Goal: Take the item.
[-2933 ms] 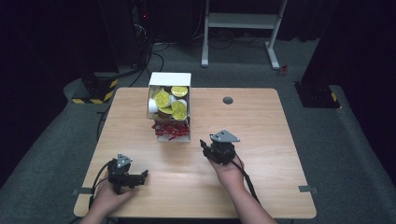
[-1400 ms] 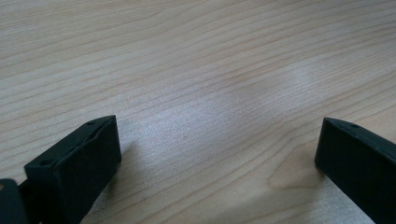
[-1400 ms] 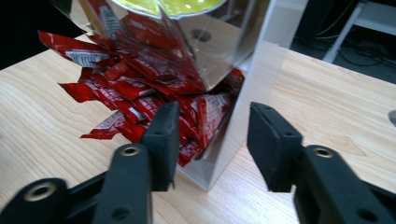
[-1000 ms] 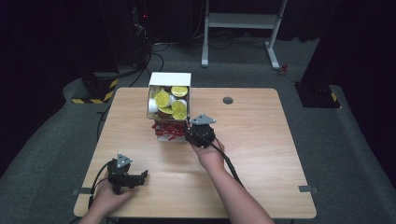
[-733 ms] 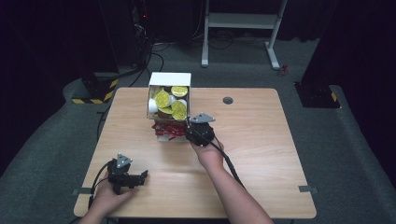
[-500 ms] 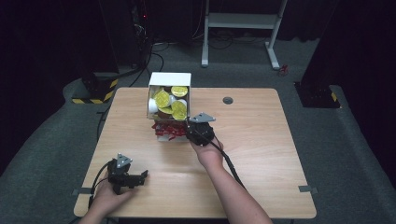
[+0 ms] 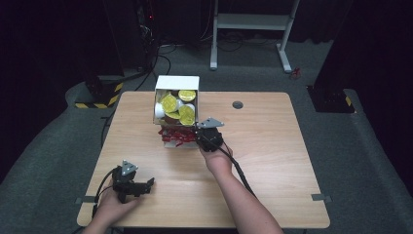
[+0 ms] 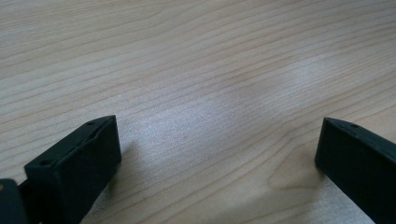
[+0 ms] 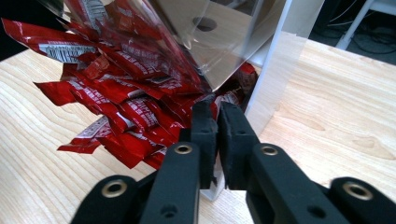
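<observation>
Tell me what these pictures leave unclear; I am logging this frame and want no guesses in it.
- Right gripper, right gripper view: jaws nearly together at the red packets; whether a packet is pinched is hidden by the jaws.
- Packet print: blurred and foreshortened, unreadable.
- White box, high view: its lower shelf is hidden by the right gripper.
- Yellow-lidded cups, high view: too small to count or read.
</observation>
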Available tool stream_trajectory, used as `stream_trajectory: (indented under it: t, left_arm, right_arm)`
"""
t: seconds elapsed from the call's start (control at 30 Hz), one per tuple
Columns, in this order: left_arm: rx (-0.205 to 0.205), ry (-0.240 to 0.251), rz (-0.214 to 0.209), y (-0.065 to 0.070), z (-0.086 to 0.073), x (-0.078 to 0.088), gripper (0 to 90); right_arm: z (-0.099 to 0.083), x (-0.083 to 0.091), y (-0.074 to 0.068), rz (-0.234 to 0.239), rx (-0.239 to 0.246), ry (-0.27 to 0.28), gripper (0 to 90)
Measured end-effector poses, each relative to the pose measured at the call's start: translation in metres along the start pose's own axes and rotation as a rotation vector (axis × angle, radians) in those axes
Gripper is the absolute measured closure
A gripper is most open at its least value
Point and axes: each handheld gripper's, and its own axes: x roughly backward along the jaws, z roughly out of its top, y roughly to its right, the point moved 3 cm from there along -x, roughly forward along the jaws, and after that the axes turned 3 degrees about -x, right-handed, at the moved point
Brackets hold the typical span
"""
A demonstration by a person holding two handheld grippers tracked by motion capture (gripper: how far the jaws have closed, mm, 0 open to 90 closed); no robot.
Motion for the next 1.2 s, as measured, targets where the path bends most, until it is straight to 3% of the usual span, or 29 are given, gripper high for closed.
stream_trajectory:
  t: [0.93,1.2]
  left_arm:
    - [0.002,0.000,0.000,0.000,0.000,0.000,0.6]
    - [0.002,0.000,0.000,0.000,0.000,0.000,0.6]
  right_arm:
    - [-0.010,0.033,-0.008,0.041,0.044,0.044,88.5]
    - [-0.013,0.042,-0.010,0.049,0.033,0.056,88.5]
